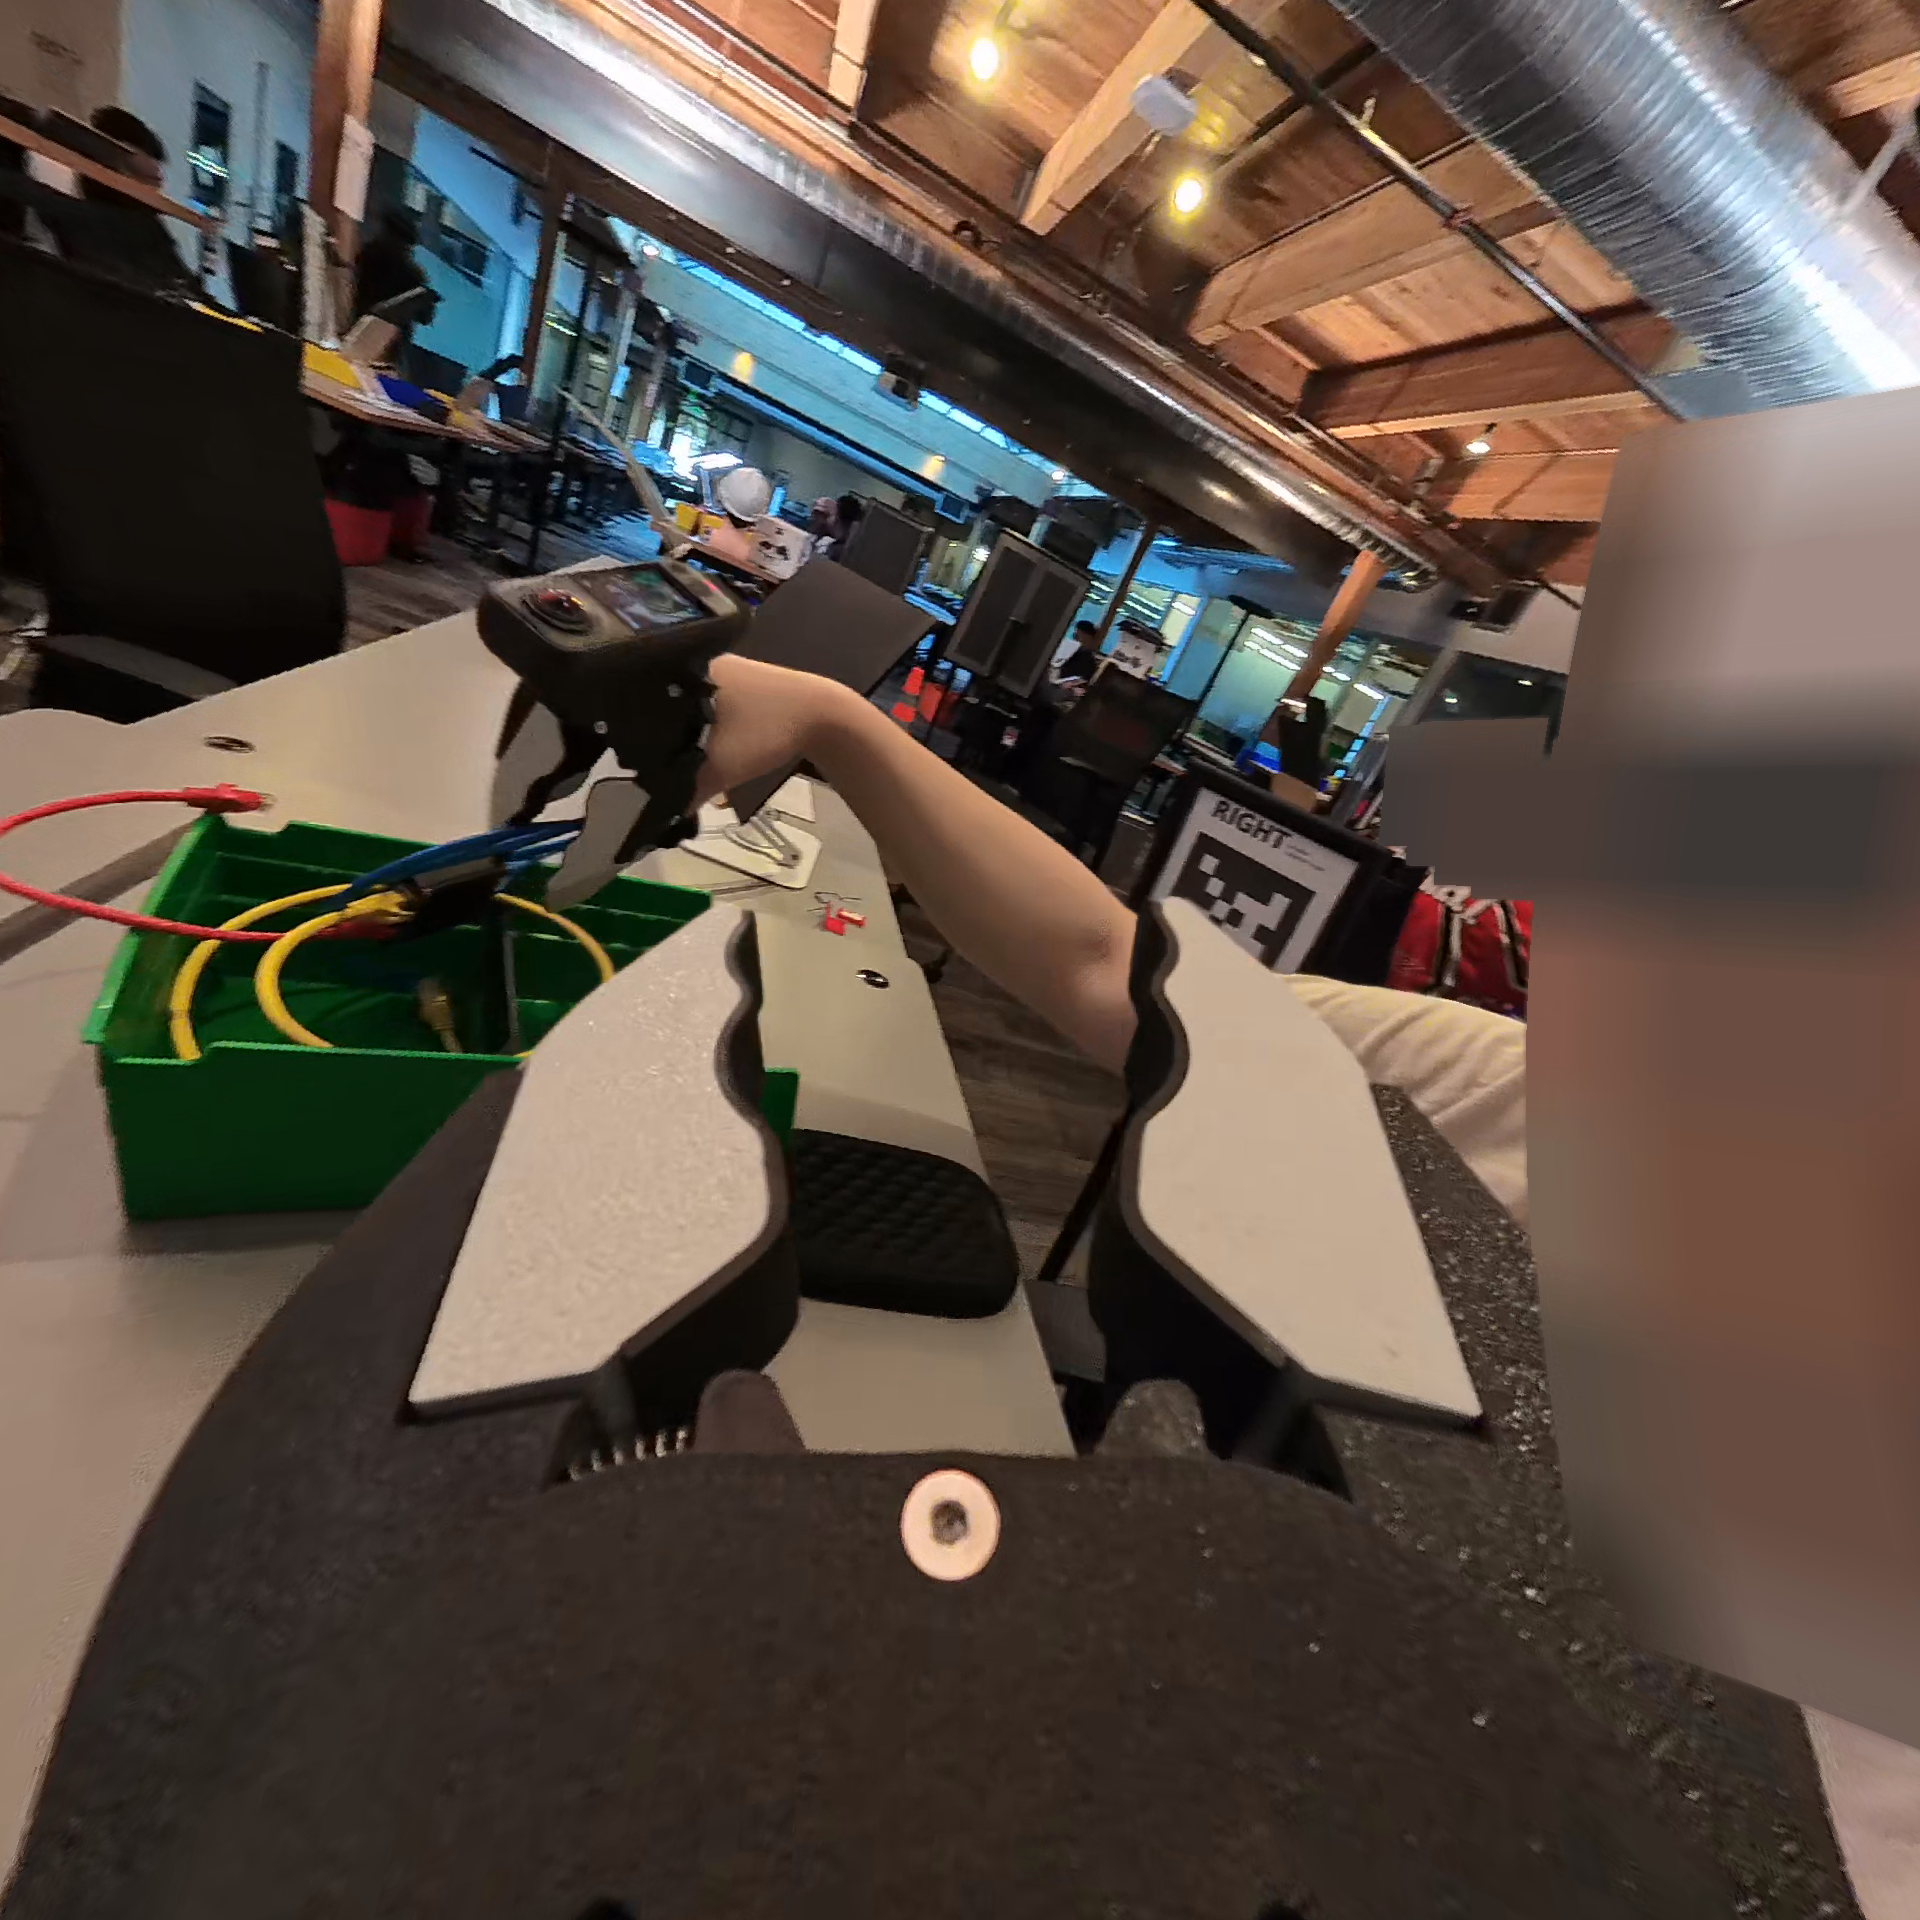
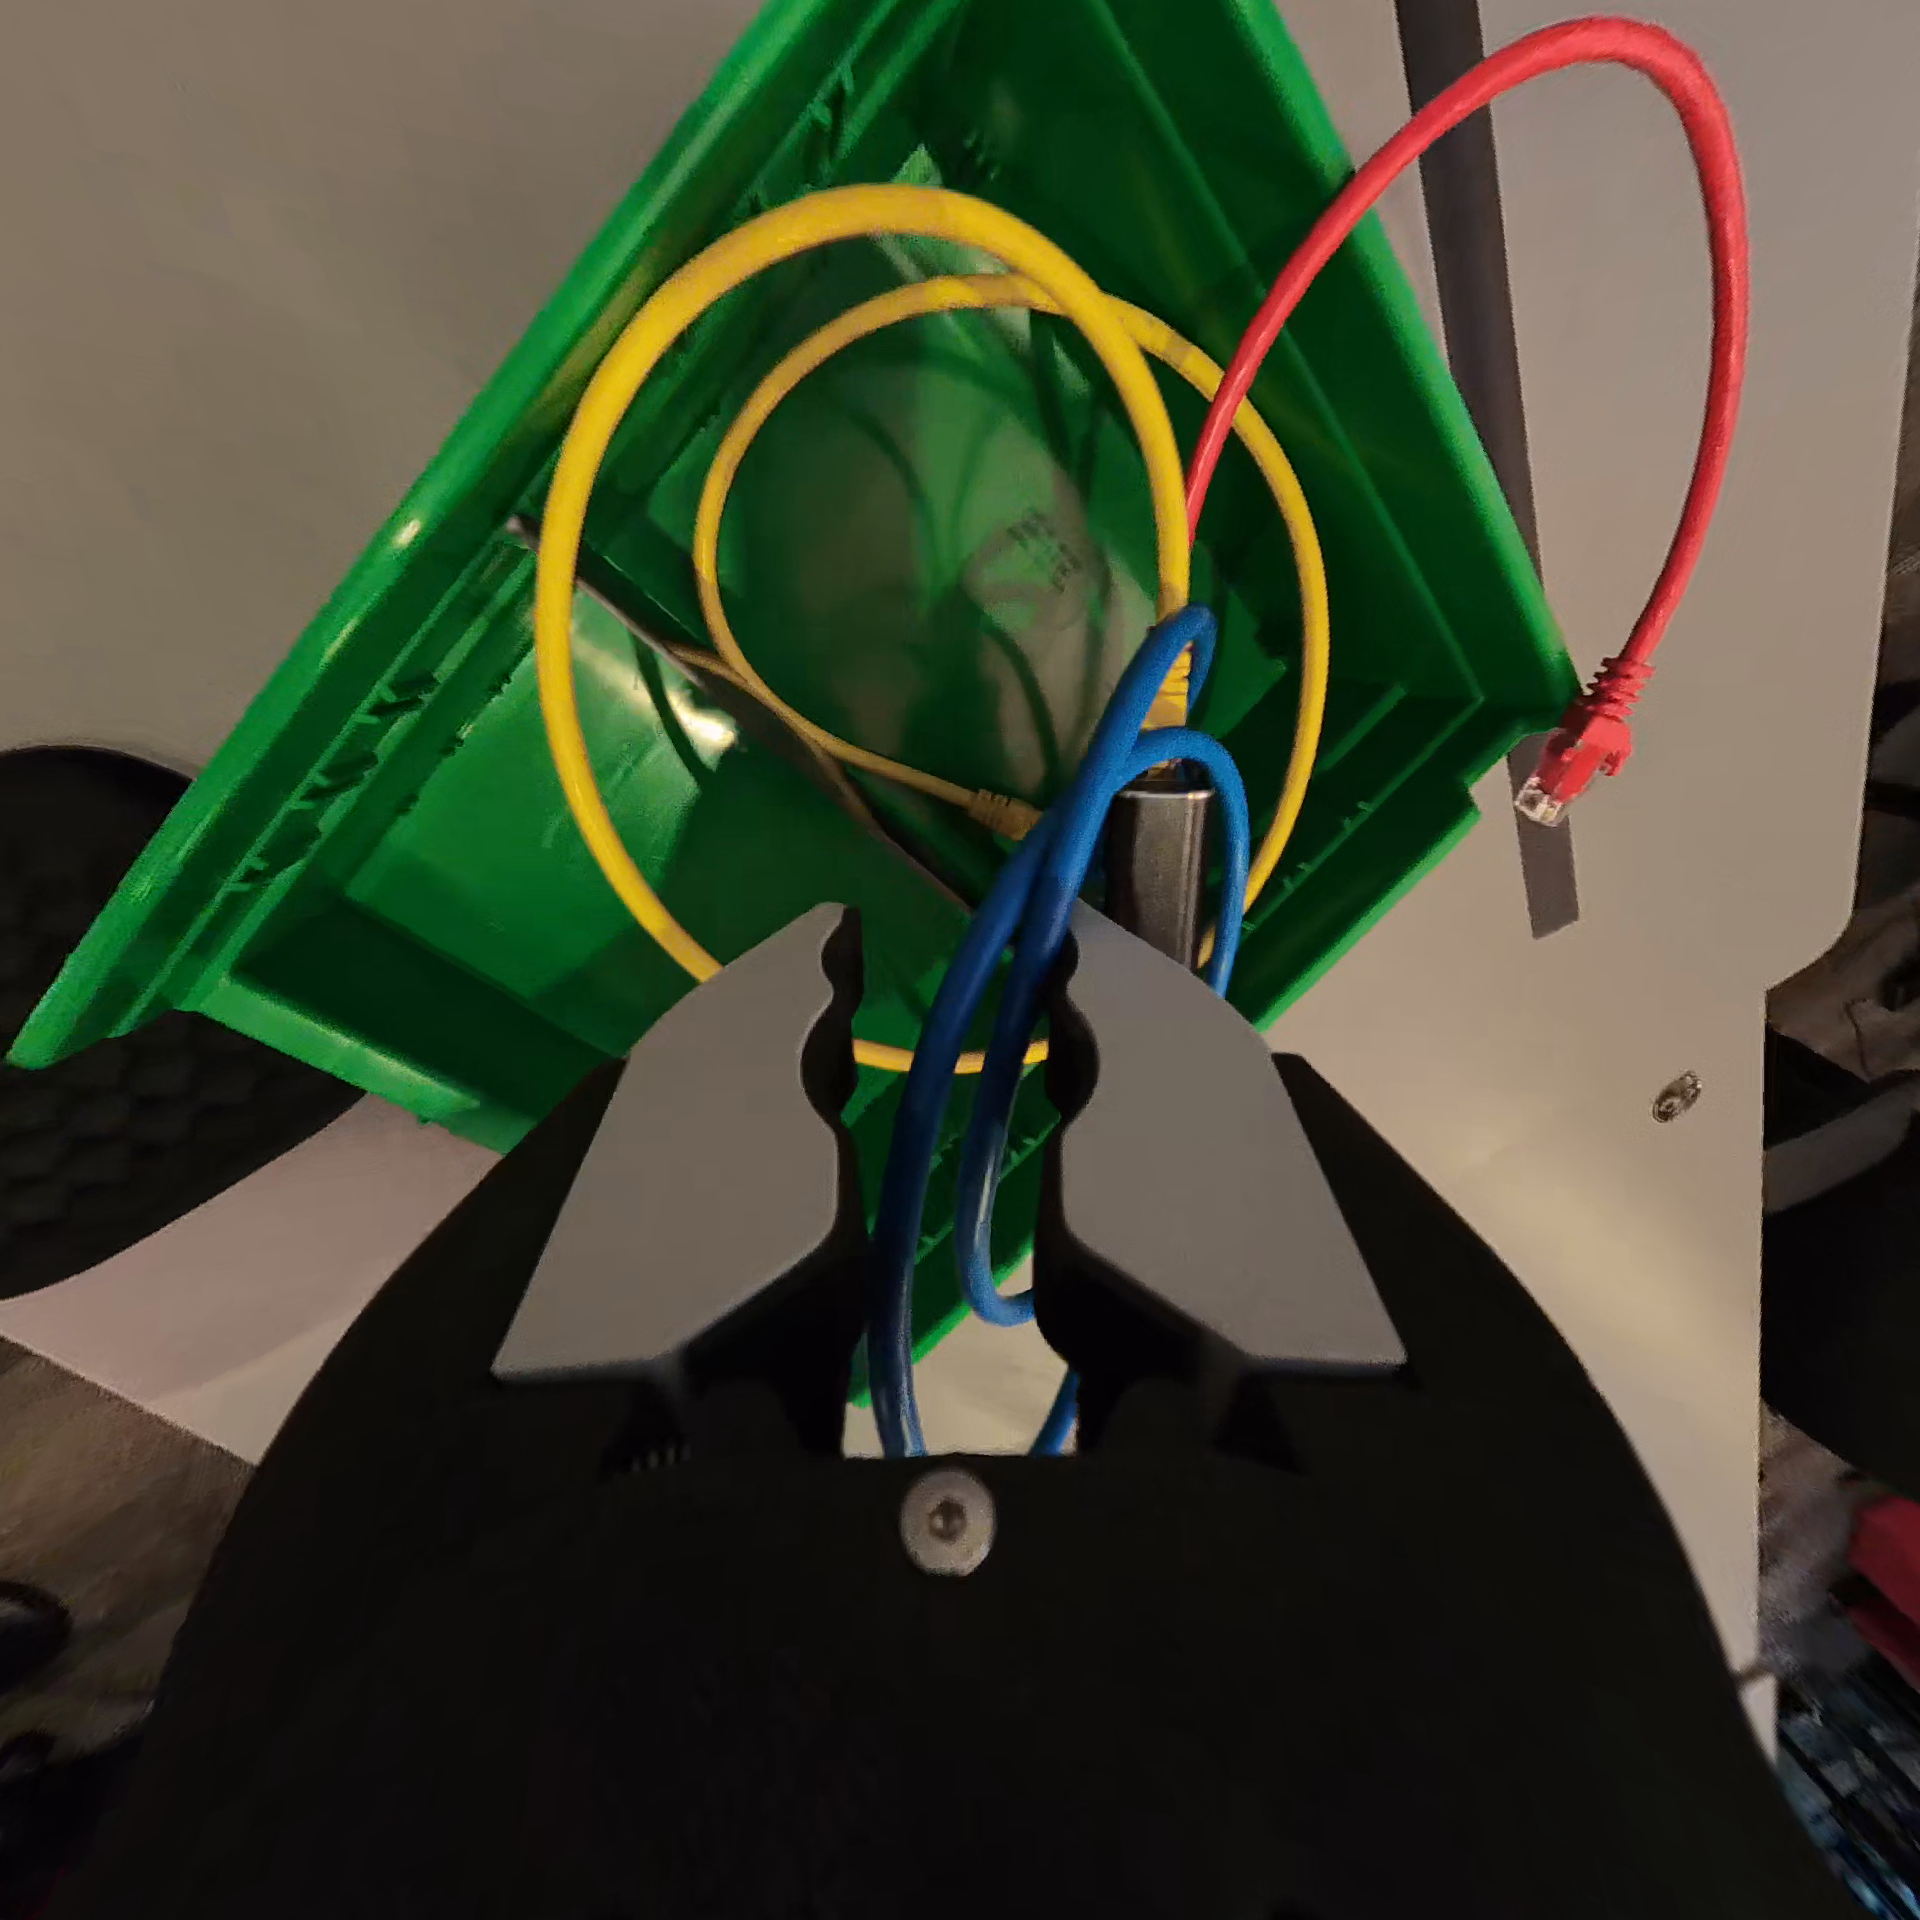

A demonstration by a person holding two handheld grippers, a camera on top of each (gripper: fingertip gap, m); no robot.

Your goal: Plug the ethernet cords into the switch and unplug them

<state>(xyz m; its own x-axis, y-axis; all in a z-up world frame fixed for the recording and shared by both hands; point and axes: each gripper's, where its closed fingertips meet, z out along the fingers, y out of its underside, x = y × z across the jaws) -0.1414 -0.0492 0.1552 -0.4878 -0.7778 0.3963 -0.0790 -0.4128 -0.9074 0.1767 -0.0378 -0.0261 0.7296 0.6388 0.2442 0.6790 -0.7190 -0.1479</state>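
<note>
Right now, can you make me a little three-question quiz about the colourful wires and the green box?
1. True or false: the red cord's plug lies inside the green bin.
2. Which colour cord runs between the right gripper's fingers? A) yellow B) blue C) red
3. Fill in: the left gripper is open and holds ____.

Key:
1. False; the plug lies on the white table, outside the bin.
2. B, the blue cord; a gap shows beside it, so it is not clamped.
3. Nothing.
</note>
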